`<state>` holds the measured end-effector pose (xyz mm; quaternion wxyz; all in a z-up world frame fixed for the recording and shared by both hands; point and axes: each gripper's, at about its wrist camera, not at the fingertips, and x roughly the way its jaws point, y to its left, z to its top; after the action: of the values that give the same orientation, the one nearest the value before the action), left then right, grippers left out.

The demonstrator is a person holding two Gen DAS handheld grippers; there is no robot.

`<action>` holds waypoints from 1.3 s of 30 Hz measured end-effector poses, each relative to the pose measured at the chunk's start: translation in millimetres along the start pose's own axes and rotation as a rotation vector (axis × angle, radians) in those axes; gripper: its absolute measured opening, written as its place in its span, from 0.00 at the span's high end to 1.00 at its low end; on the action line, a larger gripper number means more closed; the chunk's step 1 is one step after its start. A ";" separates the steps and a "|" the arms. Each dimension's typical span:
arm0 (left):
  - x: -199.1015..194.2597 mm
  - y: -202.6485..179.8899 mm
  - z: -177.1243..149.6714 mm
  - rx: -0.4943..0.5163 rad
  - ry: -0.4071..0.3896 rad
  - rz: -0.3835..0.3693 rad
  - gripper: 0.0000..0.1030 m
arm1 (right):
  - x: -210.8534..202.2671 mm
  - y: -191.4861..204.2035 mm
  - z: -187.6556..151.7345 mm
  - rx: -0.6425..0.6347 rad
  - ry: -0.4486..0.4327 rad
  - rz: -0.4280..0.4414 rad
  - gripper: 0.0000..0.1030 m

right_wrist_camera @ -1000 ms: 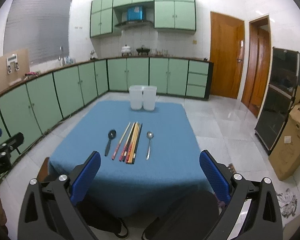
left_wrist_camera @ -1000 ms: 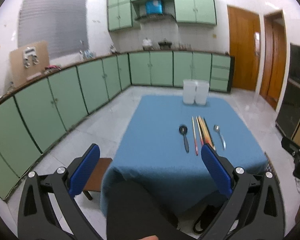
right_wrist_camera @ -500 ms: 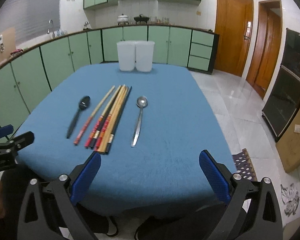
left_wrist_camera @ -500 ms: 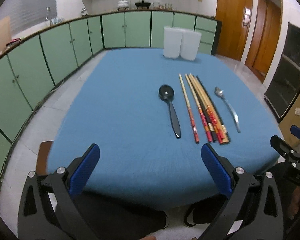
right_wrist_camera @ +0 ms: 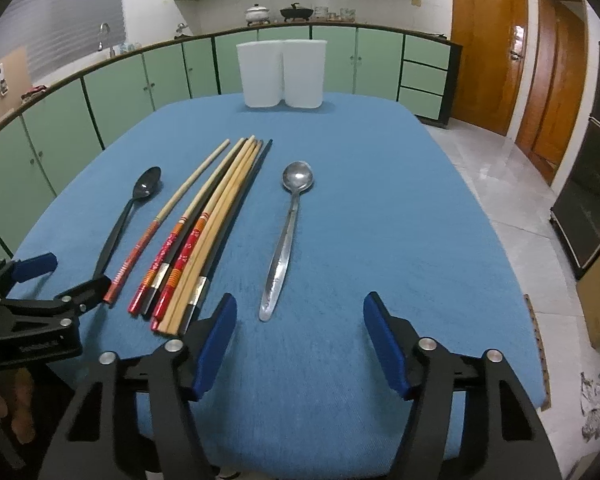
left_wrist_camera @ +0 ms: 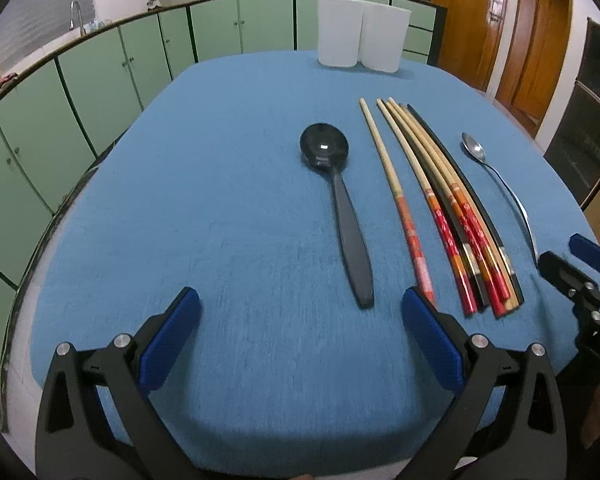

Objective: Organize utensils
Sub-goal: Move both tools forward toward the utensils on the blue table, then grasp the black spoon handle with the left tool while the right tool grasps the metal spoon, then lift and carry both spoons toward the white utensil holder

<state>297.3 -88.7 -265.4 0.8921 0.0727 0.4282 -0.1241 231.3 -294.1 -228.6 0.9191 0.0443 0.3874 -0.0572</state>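
1. Two spoons are seen lying flat on the table: one black spoon point(left_wrist_camera: 338, 200) and one metal spoon point(right_wrist_camera: 287, 232).
2. A bundle of chopsticks point(left_wrist_camera: 440, 208) is laid between the two spoons; about six can be counted, one of them lying slightly apart on the black spoon's side.
3. Two white containers point(right_wrist_camera: 282, 74) are stood upright, side by side and touching, at the far edge of the table, well beyond both sets of jaws.
4. The left gripper point(left_wrist_camera: 300, 312) is held with its jaws spread wide and nothing between them; the black spoon's handle end is placed just ahead of the gap, nearer the right-hand finger.
5. The right gripper point(right_wrist_camera: 300, 320) is held with its jaws partly spread, having just been closing, with nothing between them; the metal spoon's handle tip lies just ahead of the gap.
6. The table is covered by a blue cloth point(left_wrist_camera: 220, 200).
7. Green cabinets point(right_wrist_camera: 120, 92) and wooden doors point(right_wrist_camera: 488, 48) are seen beyond.
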 end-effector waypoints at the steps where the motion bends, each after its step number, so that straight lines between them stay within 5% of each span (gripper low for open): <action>1: 0.0 -0.9 0.4 0.004 -0.008 0.000 0.05 | 3.1 0.4 -0.1 -0.003 0.002 0.005 0.41; 4: 2.9 -4.0 2.3 0.007 -0.033 -0.002 0.09 | 8.0 1.1 -1.5 -0.012 -0.008 0.017 0.45; 8: -2.3 -11.2 3.5 0.024 -0.075 -0.032 0.49 | 8.8 1.4 -0.8 -0.032 -0.033 0.024 0.55; 14: -0.4 -13.4 10.3 0.005 -0.076 -0.108 0.88 | 12.7 -2.9 4.8 -0.025 -0.042 0.050 0.77; 17: 1.1 -10.3 13.4 -0.016 -0.069 -0.131 0.88 | 13.0 -3.7 8.2 -0.017 -0.036 0.066 0.89; 39: -59.3 12.3 74.1 -0.067 -0.155 -0.216 0.89 | -36.7 -8.9 79.3 -0.013 -0.099 0.125 0.91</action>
<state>320.3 -85.0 -172.6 0.9059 -0.0136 0.3672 -0.2104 260.7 -310.3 -147.4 0.9391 0.0596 0.3385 0.0004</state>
